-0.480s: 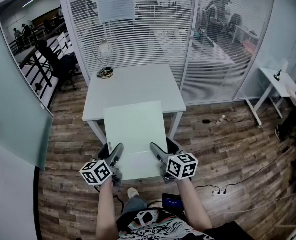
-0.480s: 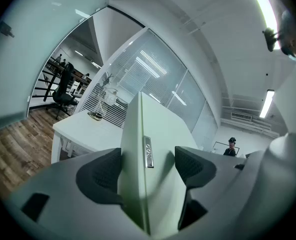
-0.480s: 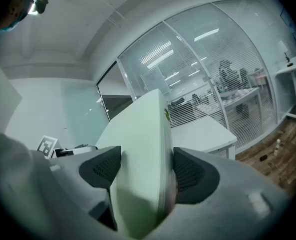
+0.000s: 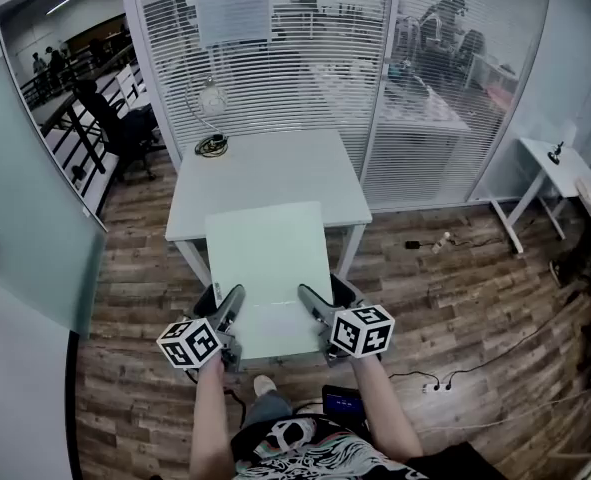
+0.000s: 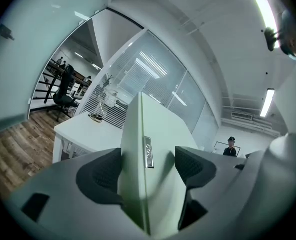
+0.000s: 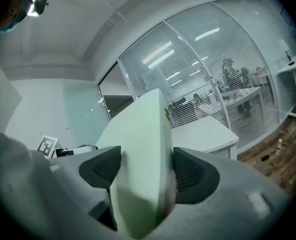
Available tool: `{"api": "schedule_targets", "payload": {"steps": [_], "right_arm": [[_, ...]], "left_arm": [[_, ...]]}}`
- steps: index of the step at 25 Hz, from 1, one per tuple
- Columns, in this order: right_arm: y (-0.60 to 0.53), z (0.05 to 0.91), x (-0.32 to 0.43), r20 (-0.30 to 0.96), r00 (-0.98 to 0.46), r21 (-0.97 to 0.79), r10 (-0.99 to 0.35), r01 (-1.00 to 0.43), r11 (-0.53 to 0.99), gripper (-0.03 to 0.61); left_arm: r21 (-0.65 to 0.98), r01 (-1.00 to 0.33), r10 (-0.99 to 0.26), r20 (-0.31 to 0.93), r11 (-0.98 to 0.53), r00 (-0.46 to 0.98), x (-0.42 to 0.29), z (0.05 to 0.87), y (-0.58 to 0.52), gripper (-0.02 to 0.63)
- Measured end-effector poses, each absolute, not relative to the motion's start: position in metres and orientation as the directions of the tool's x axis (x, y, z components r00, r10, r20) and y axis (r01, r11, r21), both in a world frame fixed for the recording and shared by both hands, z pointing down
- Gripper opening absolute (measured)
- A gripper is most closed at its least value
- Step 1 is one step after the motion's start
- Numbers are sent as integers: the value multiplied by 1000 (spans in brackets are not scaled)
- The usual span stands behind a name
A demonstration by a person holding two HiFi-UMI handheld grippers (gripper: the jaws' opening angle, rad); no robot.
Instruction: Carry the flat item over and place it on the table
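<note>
Barely any shift: flat panel (image 4: 267, 268) clamped (left gripper (image 4: 232, 306), right gripper (image 4: 311, 303), 2 grips), approaching table (image 4: 275, 168); placing remains.

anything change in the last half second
Nothing visibly changed. The left gripper and the right gripper still clamp the near edge of the flat panel, which is carried level and not yet set down on the table.

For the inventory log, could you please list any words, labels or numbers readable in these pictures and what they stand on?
No text can be read.
Small tag on the flat panel's edge: characters too blurred.
Sheet on the glass wall: print too small.
Marker cubes: square patterns, no letters.
</note>
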State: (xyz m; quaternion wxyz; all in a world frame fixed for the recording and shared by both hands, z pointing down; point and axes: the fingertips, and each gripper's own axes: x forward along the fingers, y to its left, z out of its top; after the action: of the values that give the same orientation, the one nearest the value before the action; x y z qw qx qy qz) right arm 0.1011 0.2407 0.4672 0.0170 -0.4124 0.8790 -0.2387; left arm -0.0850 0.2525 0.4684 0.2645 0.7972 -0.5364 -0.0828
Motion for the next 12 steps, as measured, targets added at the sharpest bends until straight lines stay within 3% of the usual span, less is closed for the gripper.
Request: {"api": "schedule_targets", "payload": {"steps": [12], "right_arm": [[232, 466, 107, 160, -660, -438, -734, -714, 546, 313]], "left_arm": [[517, -811, -902, 154, -274, 403, -79, 468, 246, 337]]}}
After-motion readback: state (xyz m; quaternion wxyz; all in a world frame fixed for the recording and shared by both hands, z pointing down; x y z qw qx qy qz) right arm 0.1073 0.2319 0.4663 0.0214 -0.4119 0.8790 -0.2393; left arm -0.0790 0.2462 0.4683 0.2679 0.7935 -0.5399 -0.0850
